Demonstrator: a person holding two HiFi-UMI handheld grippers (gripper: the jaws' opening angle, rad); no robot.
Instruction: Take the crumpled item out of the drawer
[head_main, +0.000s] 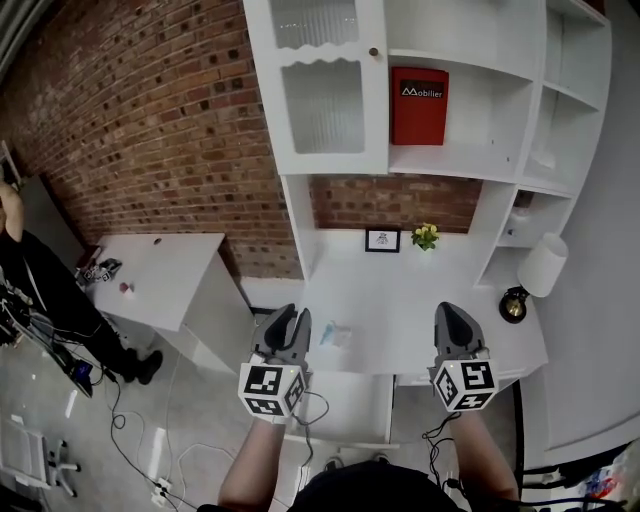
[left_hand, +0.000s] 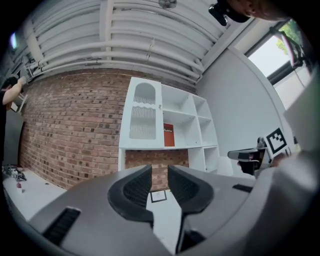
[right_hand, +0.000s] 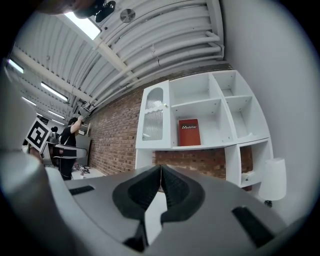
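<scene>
- The left gripper (head_main: 290, 318) hovers over the front left edge of the desk (head_main: 400, 290). Its jaws stand apart with a clear gap, and nothing sits between them.
- The right gripper (head_main: 455, 315) hovers over the front right edge of the desk. Its jaws are pressed together, tips touching, and they hold nothing.
- A white drawer (head_main: 345, 405) stands pulled out from under the front of the desk, between the two grippers.
- A small, pale, crumpled-looking item (head_main: 335, 335) lies on the desk top, outside the drawer and just beside the left gripper. No jaw touches it.
- At the back of the desk a framed picture (head_main: 382, 240) stands next to a small yellow-flowered plant (head_main: 426, 236).
- A lamp (head_main: 535, 275) with a white shade stands at the desk's right end.
- Above the desk, a white shelf unit (head_main: 470, 160) holds a red box (head_main: 418, 105).
- Behind the desk runs a brick wall (head_main: 160, 130).
</scene>
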